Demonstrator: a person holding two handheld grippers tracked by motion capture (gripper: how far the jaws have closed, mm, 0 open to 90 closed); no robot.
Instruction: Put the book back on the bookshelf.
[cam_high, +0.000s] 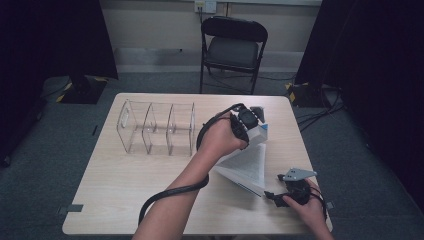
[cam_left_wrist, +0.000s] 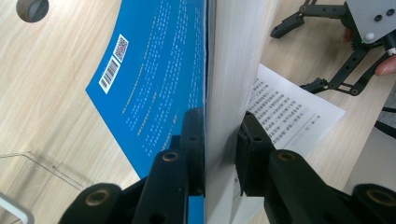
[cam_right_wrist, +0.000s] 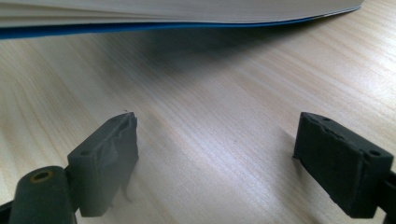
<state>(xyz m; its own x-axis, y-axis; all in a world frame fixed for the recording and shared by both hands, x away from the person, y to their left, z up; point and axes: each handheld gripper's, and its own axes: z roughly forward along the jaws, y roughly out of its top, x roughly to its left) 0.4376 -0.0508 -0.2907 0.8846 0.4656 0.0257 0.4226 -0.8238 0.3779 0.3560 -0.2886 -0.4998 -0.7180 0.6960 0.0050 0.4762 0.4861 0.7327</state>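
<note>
Right of the clear divider rack (cam_high: 156, 129), a blue paperback (cam_left_wrist: 159, 79) tilted up off the table (cam_high: 125, 200), pinched through most of its page block by the left gripper (cam_left_wrist: 219, 140). Loose leaves sagging onto the wood: floppy, likely to splay. Best gripped near the spine. Right gripper (cam_right_wrist: 215, 158) spread wide, empty, near the low edge.
</note>
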